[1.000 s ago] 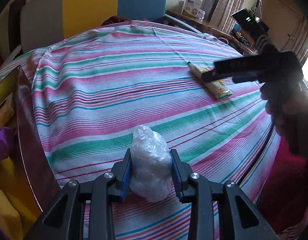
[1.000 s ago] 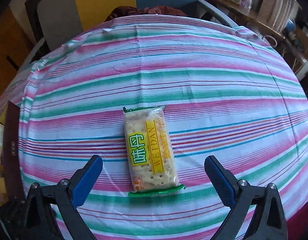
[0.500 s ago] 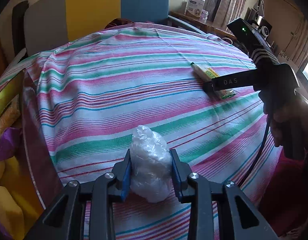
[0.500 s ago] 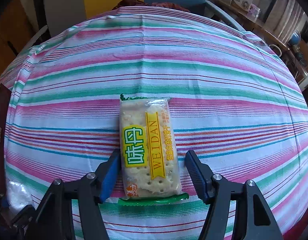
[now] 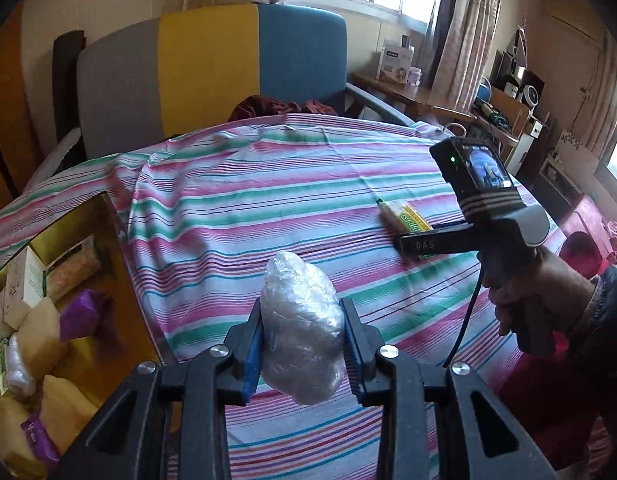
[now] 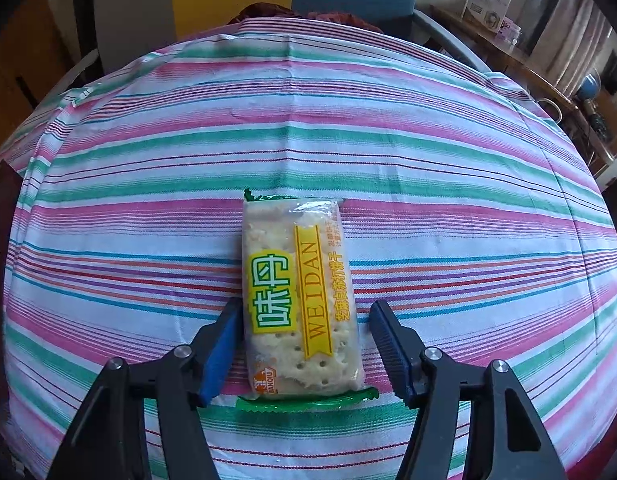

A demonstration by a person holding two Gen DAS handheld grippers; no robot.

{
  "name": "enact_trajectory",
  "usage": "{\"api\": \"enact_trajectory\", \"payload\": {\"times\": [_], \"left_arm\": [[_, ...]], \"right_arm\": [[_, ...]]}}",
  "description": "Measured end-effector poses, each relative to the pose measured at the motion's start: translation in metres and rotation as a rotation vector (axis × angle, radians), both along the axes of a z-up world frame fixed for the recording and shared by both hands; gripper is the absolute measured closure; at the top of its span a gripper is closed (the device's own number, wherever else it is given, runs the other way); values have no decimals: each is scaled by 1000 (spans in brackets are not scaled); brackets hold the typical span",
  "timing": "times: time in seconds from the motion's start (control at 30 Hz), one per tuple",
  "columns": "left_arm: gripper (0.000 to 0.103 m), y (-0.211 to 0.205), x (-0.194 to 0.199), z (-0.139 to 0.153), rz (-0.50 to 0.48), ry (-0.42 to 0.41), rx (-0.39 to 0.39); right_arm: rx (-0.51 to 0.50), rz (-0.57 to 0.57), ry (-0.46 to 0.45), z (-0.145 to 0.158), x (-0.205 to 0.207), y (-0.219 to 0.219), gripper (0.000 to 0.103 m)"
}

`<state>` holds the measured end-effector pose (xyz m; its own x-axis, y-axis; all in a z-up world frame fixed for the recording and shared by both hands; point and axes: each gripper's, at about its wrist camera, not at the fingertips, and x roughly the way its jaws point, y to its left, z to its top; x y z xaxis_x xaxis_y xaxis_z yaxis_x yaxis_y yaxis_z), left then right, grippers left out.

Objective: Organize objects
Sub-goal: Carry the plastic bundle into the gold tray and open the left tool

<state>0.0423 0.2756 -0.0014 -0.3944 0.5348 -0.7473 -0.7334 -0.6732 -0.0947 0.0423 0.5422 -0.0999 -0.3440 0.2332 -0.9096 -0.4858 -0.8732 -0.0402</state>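
Now my left gripper (image 5: 302, 346) squeezes the soft, light plastic bundle (image 5: 302, 330). My right gripper (image 6: 302, 346) has been closing around the cracker pack (image 6: 298, 294); its sides aren't pinched yet. Crackers break, so gently.

A grey, yellow and blue chair (image 5: 212, 76) stands upper centre; curtains (image 5: 460, 28) and a cluttered desk (image 5: 504, 120) fill the upper right.
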Motion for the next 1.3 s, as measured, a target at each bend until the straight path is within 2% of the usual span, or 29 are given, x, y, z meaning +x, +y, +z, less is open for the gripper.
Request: {"api": "enact_trajectory", "payload": {"times": [0.4,0.6,0.8,1.0,1.1,1.2,1.3], "left_arm": [[69,-25,-7,11,49,-9,42],[69,-50,-21,12,109,-21,60],[69,-94,-45,7,210,-87,114],[69,-180,-81,10,401,-149,218],[69,-208,-96,8,468,-178,237],[69,-214,-110,6,491,-211,263],[69,-202,-126,3,481,-234,267]], "right_arm": [[40,12,5,0,0,-7,39],[54,18,7,1,1,-12,39],[65,19,8,1,2,-13,39],[74,23,-1,1,0,-13,39],[78,25,-5,1,-1,-14,39],[85,28,-8,2,0,-16,41],[90,32,-11,2,0,-17,42]]}}
